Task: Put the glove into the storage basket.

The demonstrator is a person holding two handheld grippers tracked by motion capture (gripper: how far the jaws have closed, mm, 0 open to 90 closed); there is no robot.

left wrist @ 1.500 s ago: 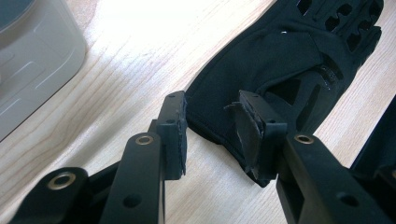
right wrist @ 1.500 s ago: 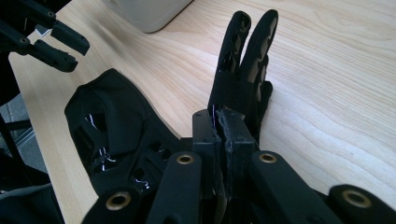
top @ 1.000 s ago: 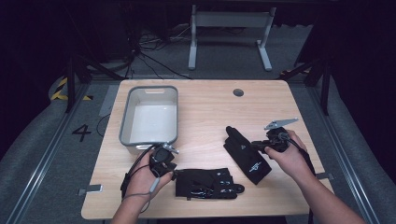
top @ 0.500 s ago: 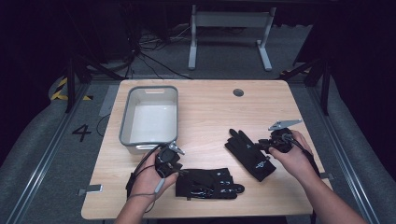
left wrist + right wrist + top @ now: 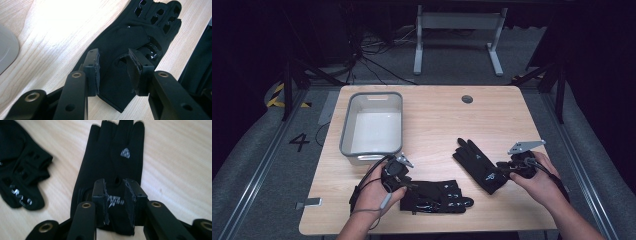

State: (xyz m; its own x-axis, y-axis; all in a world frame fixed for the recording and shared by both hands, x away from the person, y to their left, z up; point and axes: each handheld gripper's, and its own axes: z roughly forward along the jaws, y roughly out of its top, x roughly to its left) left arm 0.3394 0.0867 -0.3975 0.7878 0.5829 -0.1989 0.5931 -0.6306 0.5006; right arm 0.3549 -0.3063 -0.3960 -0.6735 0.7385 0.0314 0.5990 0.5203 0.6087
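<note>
High view: two black fabric gloves on the wooden table (image 5: 437, 115). Left gripper (image 5: 404, 186) half-open astride the near glove (image 5: 437, 197) cuff at 6 o'clock; right gripper (image 5: 503, 171), jaws just opening, straddles the right glove (image 5: 477, 165) cuff at 4, likely released. Next: prob. grip & lift twd grey plastic bin (image 5: 346, 134) at 10.

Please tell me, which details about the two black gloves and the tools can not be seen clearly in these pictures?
- Left glove: high view, cuff hidden under the left tool.
- Same glove: left gripper view, fingertips cut by the top edge.
- Right glove: right gripper view, cuff edge behind the right tool; whether the pads press it is unclear.
- White logo: too blurred to read.
- Grey bin: cut by the left edge.
</note>
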